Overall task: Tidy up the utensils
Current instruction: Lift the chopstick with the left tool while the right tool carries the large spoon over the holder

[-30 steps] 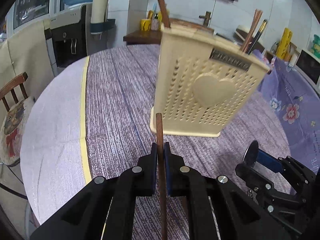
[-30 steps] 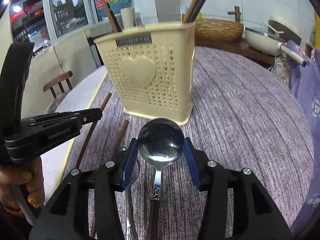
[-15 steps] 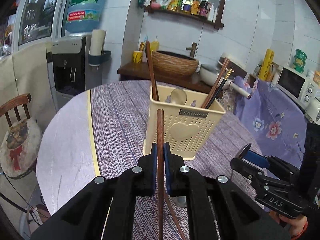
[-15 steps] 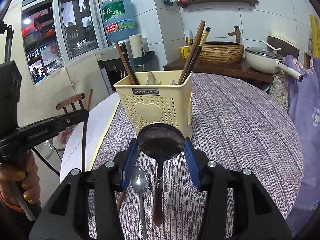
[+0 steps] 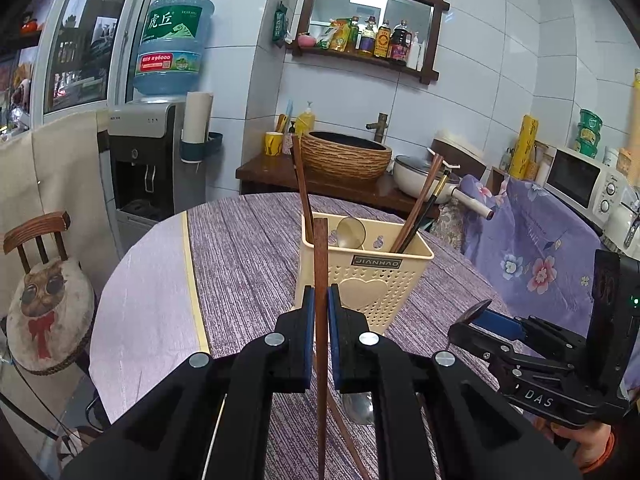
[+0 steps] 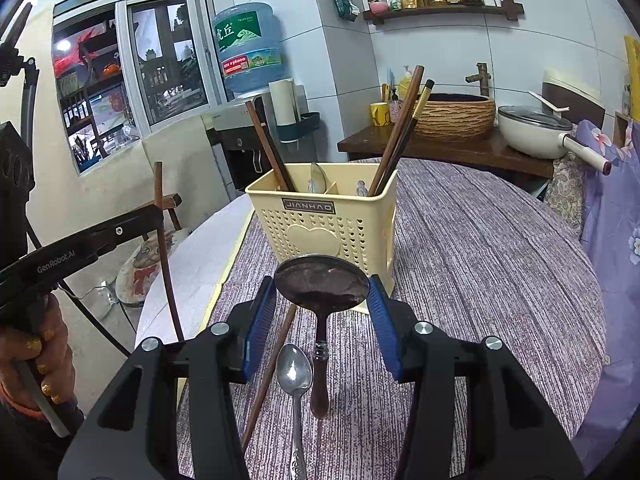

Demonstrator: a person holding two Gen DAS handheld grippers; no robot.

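My left gripper (image 5: 320, 294) is shut on a brown chopstick (image 5: 320, 248) that stands nearly upright, above the table and short of the cream utensil holder (image 5: 376, 280). In the right wrist view the same gripper (image 6: 158, 216) hangs at the left with its chopstick (image 6: 165, 256). My right gripper (image 6: 322, 316) is shut on the bowl of a dark-handled spoon (image 6: 322, 284), whose handle hangs down. The holder (image 6: 320, 224) stands just beyond it with several chopsticks and a spoon inside. A small silver spoon (image 6: 295, 372) and a loose chopstick (image 6: 272, 364) lie on the cloth below.
The round table (image 5: 248, 264) has a purple striped cloth with a pale bare strip on the left. A chair (image 5: 44, 280) stands beyond the left edge. Behind are a water dispenser (image 5: 148, 160) and a sideboard with a woven basin (image 5: 346, 156). Flowered fabric (image 5: 532, 256) lies to the right.
Both grippers have risen and drawn back from the holder, which now looks smaller and lower. The chopstick and the dark-handled spoon came up with them. Both grips are unchanged.
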